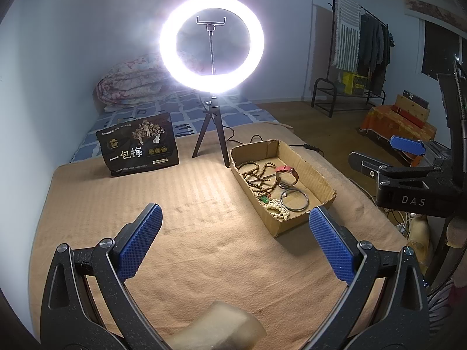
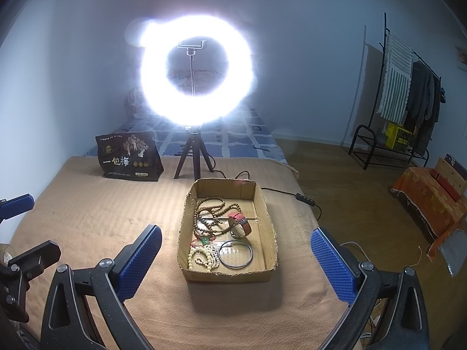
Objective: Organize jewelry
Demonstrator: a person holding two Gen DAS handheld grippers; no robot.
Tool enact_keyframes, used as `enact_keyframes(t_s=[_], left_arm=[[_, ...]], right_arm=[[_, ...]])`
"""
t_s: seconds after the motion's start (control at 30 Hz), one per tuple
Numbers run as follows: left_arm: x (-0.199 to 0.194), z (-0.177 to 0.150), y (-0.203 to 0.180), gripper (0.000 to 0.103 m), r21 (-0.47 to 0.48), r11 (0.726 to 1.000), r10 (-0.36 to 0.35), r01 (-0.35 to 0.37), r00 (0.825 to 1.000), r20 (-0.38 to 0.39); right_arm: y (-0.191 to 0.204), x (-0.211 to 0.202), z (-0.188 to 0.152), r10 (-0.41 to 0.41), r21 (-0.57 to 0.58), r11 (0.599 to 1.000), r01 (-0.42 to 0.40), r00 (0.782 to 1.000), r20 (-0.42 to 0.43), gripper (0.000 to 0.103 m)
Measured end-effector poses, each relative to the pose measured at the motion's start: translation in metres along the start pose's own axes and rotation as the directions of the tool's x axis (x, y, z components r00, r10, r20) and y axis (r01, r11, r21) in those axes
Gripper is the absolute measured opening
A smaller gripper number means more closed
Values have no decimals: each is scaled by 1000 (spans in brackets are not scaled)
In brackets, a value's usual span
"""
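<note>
A shallow cardboard box [image 1: 309, 169] [image 2: 270, 227] sits on the tan blanket and holds jewelry: brown bead strands [image 1: 256, 172] [image 2: 210, 210], a red-strapped watch [image 1: 287, 173] [image 2: 240, 223], a silver bangle [image 1: 294, 200] [image 2: 235, 253], white bead strands [image 1: 277, 208] [image 2: 202, 258] and a small green pendant [image 2: 205, 240]. My left gripper [image 1: 235, 230] hovers open over bare blanket, left of and nearer than the box. My right gripper [image 2: 236, 250] hangs open just in front of the box, nothing between its fingers. It also shows at the right edge of the left wrist view [image 1: 388, 160].
A lit ring light on a small tripod [image 1: 211, 43] [image 2: 194, 70] stands behind the box, its cable [image 2: 280, 192] trailing right. A black snack bag [image 1: 138, 145] [image 2: 130, 157] stands at the back left. The bed edge drops to wood floor [image 2: 335, 180] on the right.
</note>
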State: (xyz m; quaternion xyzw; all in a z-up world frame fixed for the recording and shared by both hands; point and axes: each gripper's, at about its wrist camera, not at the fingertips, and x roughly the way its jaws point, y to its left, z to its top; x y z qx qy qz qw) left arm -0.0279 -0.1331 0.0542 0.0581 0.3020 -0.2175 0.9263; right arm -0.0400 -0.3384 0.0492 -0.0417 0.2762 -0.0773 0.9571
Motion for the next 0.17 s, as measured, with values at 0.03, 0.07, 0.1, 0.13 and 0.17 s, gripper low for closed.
enact_keyframes(t_s=[0.03,0.07,0.1,0.13,0.17], left_arm=[[0,0,0,102,1,1000,0,0,1000,3],[-1,0,0,102,4,1000,1,-1,1000,7],[-1,-2,-1,102,7,1000,6,-6,1000,11],[-1,-3,0,102,8,1000,9,-9,1000,12],[0,-3,0,102,7,1000,10,-10,1000,10]], right_arm=[[0,0,0,-1,0,1000,1,1000,0,103],[-1,0,0,0,1,1000,0,1000,0,103],[0,0,0,0,1,1000,0,1000,0,103],[0,0,0,0,1,1000,0,1000,1,103],[0,0,0,0,1,1000,0,1000,1,103]])
